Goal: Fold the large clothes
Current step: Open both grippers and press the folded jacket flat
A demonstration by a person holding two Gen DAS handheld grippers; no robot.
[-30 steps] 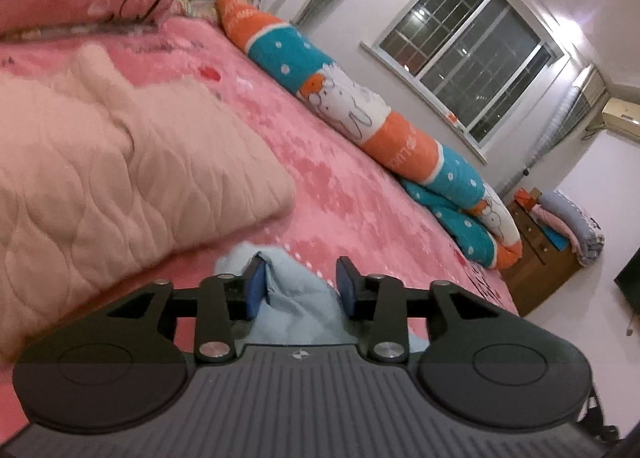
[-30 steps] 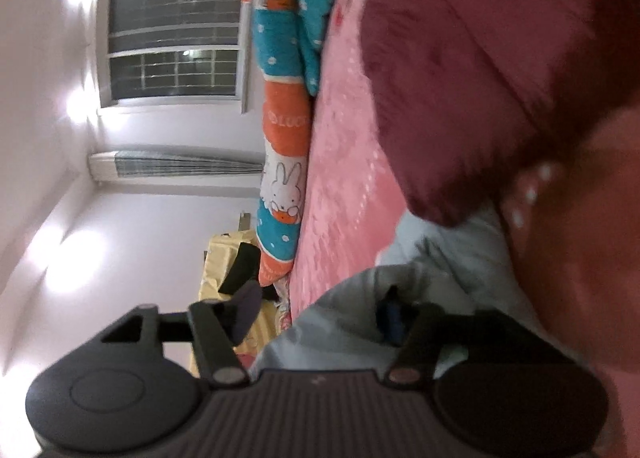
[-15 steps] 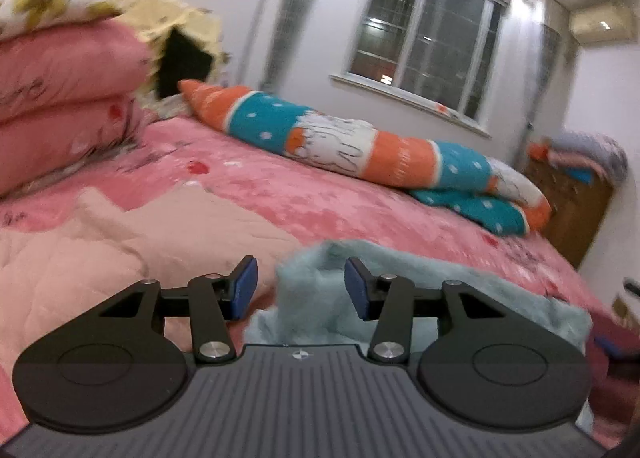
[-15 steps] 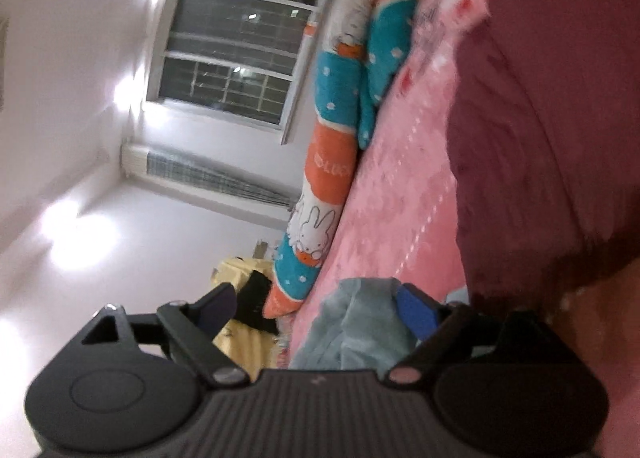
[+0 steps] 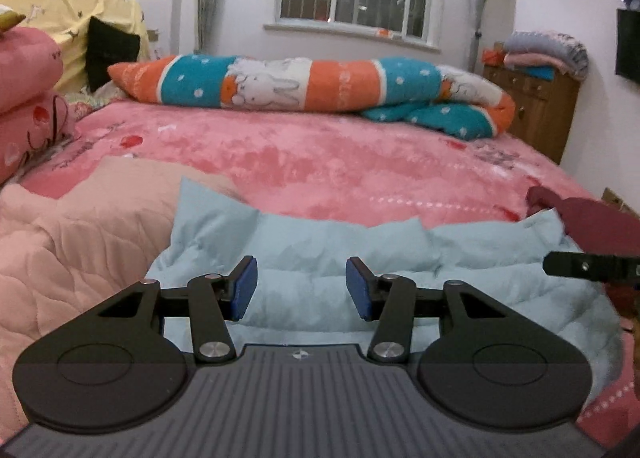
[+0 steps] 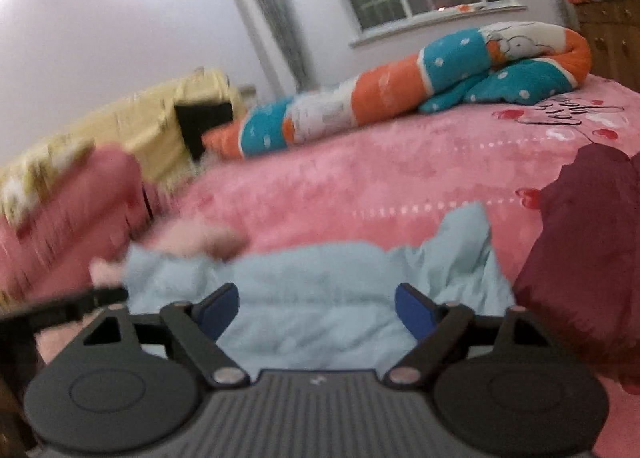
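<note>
Left wrist view: my left gripper (image 5: 301, 290) jaws apart, nothing pinched; light blue garment (image 5: 360, 258) lies on pink bedspread (image 5: 340, 161) just beyond and beneath pads. My right gripper (image 6: 316, 308) jaws wide, closing, empty, garment under them. Bedspread script unreadable.

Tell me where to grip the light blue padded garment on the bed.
Grip the light blue padded garment at its raised far-left corner, coming from the near side. That corner stands up off the pink bedspread, so pads can likely close on its edge.
</note>
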